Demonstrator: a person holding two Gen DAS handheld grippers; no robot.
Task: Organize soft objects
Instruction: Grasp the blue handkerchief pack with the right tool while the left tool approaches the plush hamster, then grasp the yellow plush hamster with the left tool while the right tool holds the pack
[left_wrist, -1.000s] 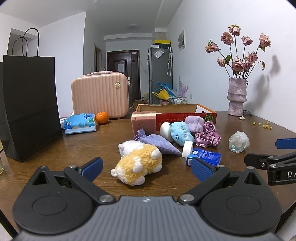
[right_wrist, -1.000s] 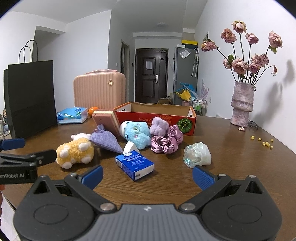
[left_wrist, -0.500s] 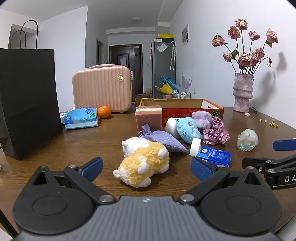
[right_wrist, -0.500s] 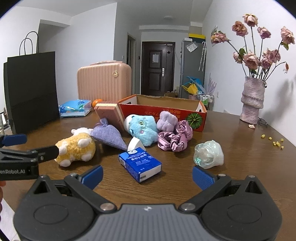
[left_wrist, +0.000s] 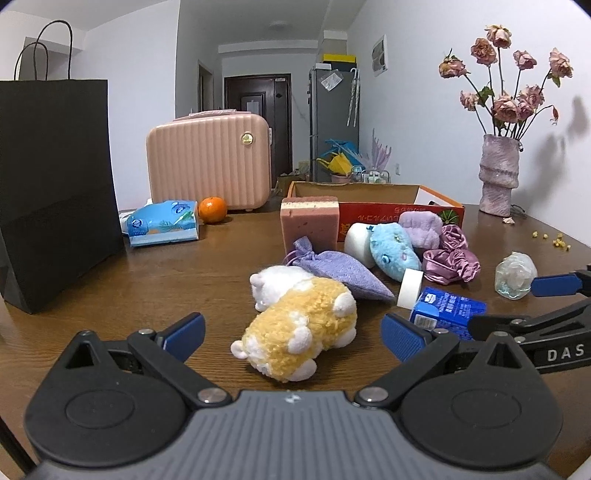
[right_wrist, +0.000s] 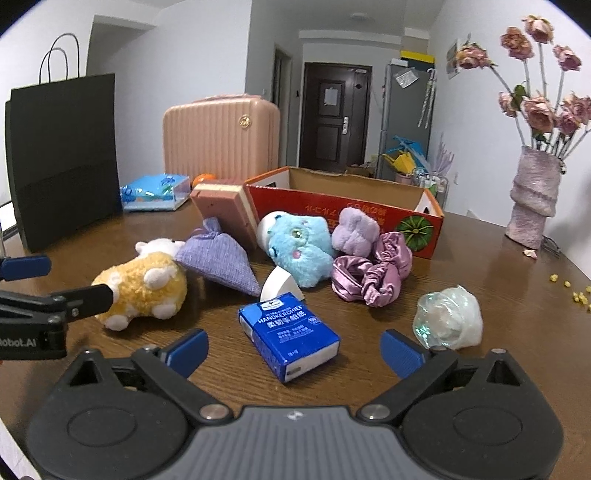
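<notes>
A yellow-and-white plush hamster (left_wrist: 301, 334) lies on the brown table, just ahead of my open, empty left gripper (left_wrist: 291, 334); it also shows in the right wrist view (right_wrist: 142, 282). Behind it lie a lilac sachet (left_wrist: 341, 271), a blue plush (left_wrist: 393, 251), a lilac plush (left_wrist: 421, 229) and purple satin scrunchies (left_wrist: 450, 258). My right gripper (right_wrist: 293, 350) is open and empty, just short of a blue handkerchief pack (right_wrist: 290, 334). A crumpled clear bag (right_wrist: 448, 317) lies right of it. An open red cardboard box (right_wrist: 347, 206) stands behind the pile.
A black paper bag (left_wrist: 55, 184) stands at the left. A pink suitcase (left_wrist: 208, 160), an orange (left_wrist: 212, 209) and a blue tissue pack (left_wrist: 162, 221) sit at the back. A pink sponge block (left_wrist: 309, 223) leans by the box. A vase of dried roses (left_wrist: 498, 181) stands at the right.
Both grippers have moved forward toward the pile. The hamster and the handkerchief pack now sit closer to the open fingers. Nothing on the table has moved.
</notes>
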